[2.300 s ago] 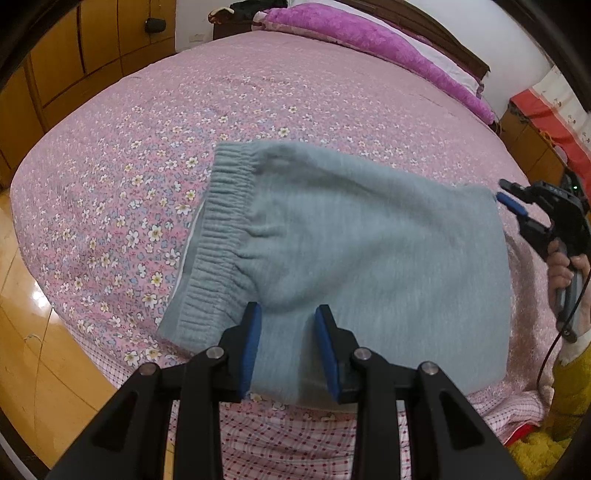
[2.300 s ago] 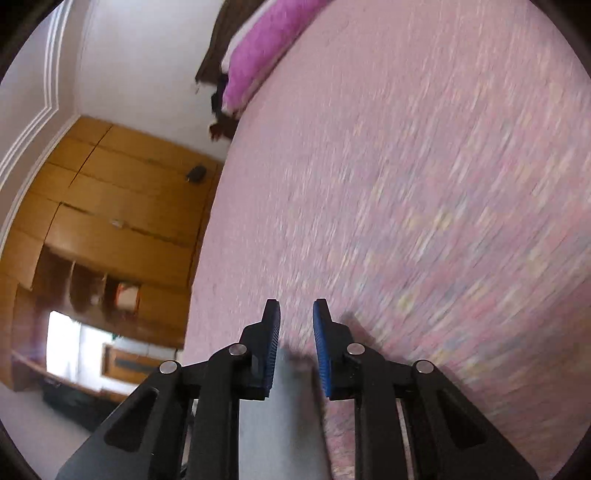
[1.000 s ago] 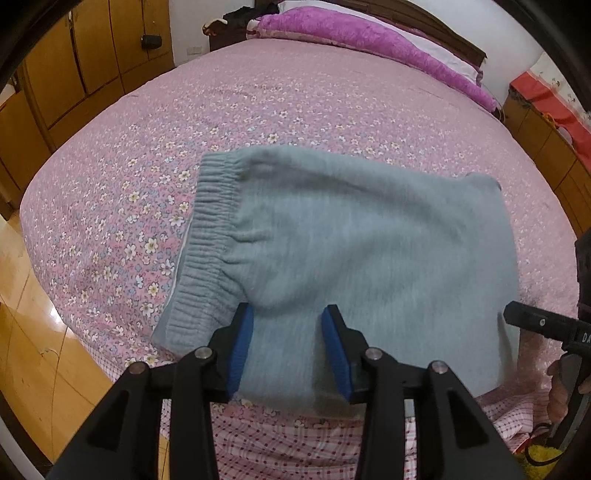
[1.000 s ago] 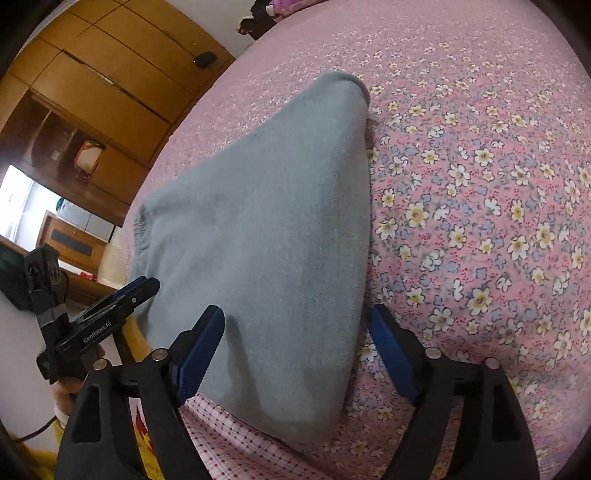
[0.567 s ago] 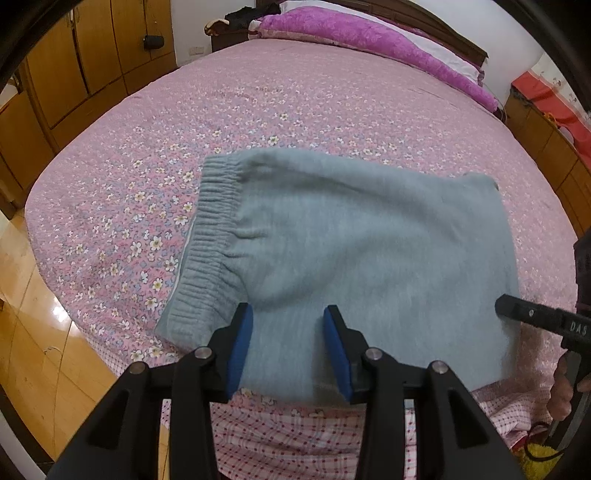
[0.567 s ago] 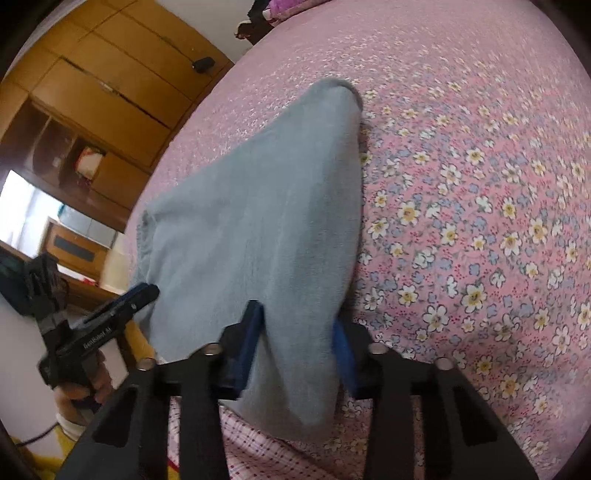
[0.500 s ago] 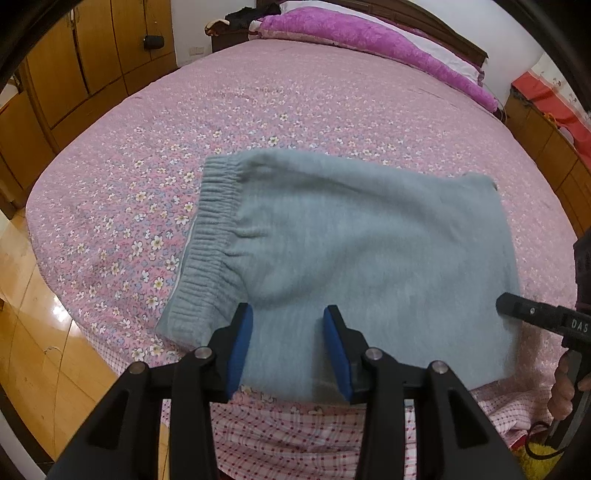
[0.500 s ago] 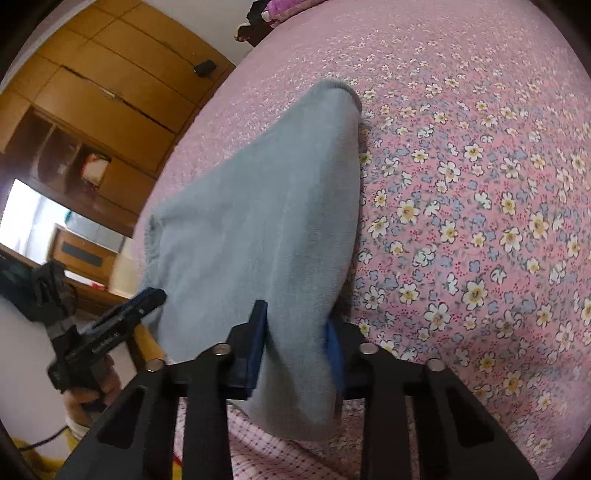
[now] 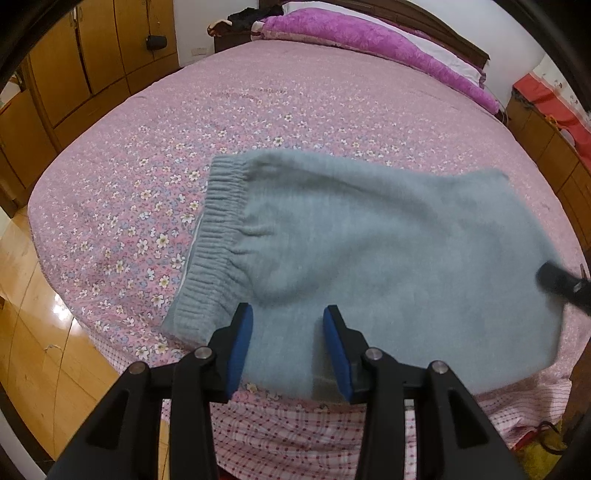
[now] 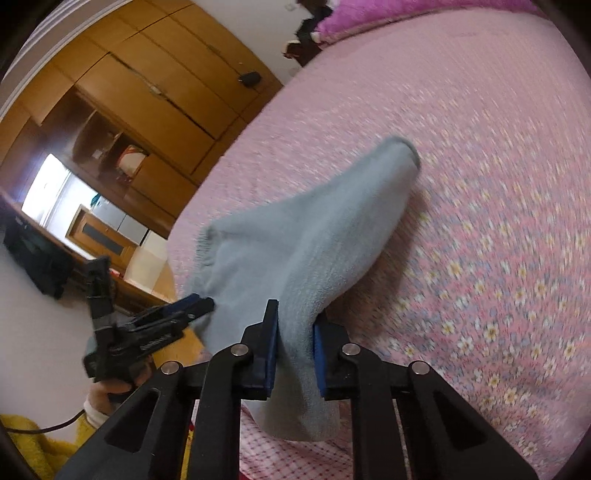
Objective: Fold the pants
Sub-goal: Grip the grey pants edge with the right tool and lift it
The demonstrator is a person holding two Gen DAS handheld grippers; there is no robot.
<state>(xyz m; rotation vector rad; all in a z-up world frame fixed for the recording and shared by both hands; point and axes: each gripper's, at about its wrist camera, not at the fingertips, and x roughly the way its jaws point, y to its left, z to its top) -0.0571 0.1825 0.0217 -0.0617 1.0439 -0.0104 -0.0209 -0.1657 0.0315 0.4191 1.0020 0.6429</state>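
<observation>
The folded grey-blue pants (image 9: pixel 369 236) lie near the front edge of the bed, with the ribbed waistband (image 9: pixel 214 236) at the left. My left gripper (image 9: pixel 288 343) is open just above the near edge of the pants, holding nothing. My right gripper (image 10: pixel 293 345) is shut on the right near corner of the pants (image 10: pixel 314 243) and lifts it off the bed. The right gripper's tip (image 9: pixel 561 284) shows at the right edge of the left wrist view. The left gripper (image 10: pixel 162 321) shows at the left of the right wrist view.
The pink floral bedspread (image 9: pixel 295 103) covers the bed. Purple pillows (image 9: pixel 369 33) lie at the headboard. Wooden wardrobes (image 9: pixel 92 55) stand at the left, a wooden floor (image 9: pixel 37 332) lies below, and a cabinet with red cloth (image 9: pixel 546 110) stands at the right.
My right gripper has closed on the right near corner of the pants and raised it. The left gripper has stayed open over the near edge.
</observation>
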